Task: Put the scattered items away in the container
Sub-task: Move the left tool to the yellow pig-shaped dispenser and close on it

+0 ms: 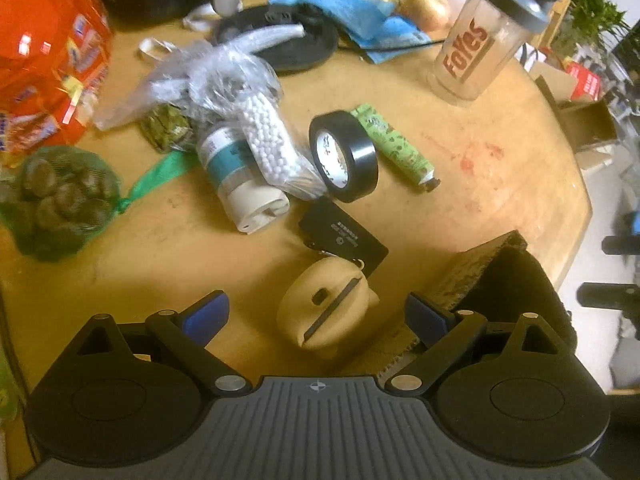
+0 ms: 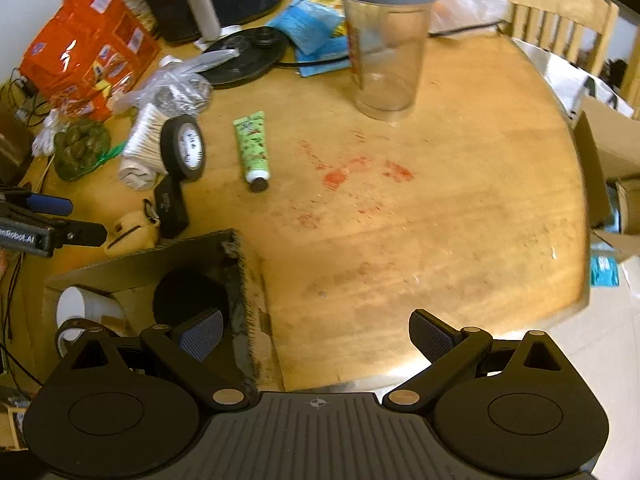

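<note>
Clutter on round table (image 2: 420, 220): tape roll (image 1: 344, 157), green tube (image 1: 394, 148), black card (image 1: 344, 236), tan case (image 1: 326, 312), shaker (image 1: 480, 36). Box (image 2: 152, 276) (the container, a cup already inside) sits at the near edge. Left gripper (image 1: 316, 314): spread, empty, the case lying between its fingers, dark slot running diagonally, away and to the right. Right gripper (image 2: 316, 334): spread, empty, beside the box. Left hand is nearer the case; box lies just right of it.
</note>
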Tool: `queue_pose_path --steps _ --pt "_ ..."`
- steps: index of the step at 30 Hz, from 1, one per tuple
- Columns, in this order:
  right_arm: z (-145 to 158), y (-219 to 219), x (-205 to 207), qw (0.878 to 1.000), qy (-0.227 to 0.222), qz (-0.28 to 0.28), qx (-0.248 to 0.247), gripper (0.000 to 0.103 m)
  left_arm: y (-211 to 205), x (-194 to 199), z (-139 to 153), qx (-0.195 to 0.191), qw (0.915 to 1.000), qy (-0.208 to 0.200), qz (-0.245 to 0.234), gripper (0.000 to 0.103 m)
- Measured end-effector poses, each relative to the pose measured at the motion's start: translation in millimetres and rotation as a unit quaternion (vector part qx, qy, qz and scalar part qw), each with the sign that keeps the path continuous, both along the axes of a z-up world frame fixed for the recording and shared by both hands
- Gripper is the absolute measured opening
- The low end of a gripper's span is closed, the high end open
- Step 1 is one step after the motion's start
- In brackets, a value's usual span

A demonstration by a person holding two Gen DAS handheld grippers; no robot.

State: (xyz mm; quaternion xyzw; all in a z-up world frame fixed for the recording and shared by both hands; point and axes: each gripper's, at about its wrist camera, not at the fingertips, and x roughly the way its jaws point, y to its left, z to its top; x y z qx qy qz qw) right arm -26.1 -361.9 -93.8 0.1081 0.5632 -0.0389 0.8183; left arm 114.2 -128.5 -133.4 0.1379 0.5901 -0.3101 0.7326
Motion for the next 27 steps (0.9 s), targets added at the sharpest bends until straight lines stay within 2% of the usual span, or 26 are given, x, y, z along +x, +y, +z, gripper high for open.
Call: queue_pose_path --steps 6,7,8,10,12,14,15,20,27 --pt "0 -11 -8 1.000 0.001 -0.029 0.000 0.099 -11 17 -23 0.017 0.9994 0.022 -0.022 0.095" --pt "1 -13 -9 0.999 0.000 -0.033 -0.001 0.099 -13 19 -26 0.022 0.9992 0.024 -0.022 0.093" --pt "1 -14 -10 0.999 0.000 -0.038 -0.001 0.099 -15 21 -29 0.026 0.9991 0.025 -0.022 0.088" --pt "1 -16 -12 0.999 0.000 -0.043 -0.002 0.099 -18 24 -37 0.027 0.9989 0.032 -0.023 0.085" --pt "2 -18 -13 0.999 0.000 -0.048 -0.003 0.099 -19 26 -42 0.015 0.9986 0.048 -0.016 0.078" --pt "2 -20 -13 0.999 0.001 -0.052 -0.003 0.099 -17 28 -46 -0.006 0.9974 0.072 0.002 0.059" --pt "2 -21 -13 0.999 0.001 -0.054 -0.004 0.099 -15 28 -46 -0.013 0.9966 0.081 0.014 0.054" --pt "1 -20 -9 0.999 0.003 -0.050 -0.005 0.099 -9 24 -38 -0.013 0.9959 0.075 0.049 0.052" --pt "0 -11 2 1.000 0.004 -0.023 -0.004 0.099 13 23 -24 -0.010 0.9933 0.047 0.105 0.048"
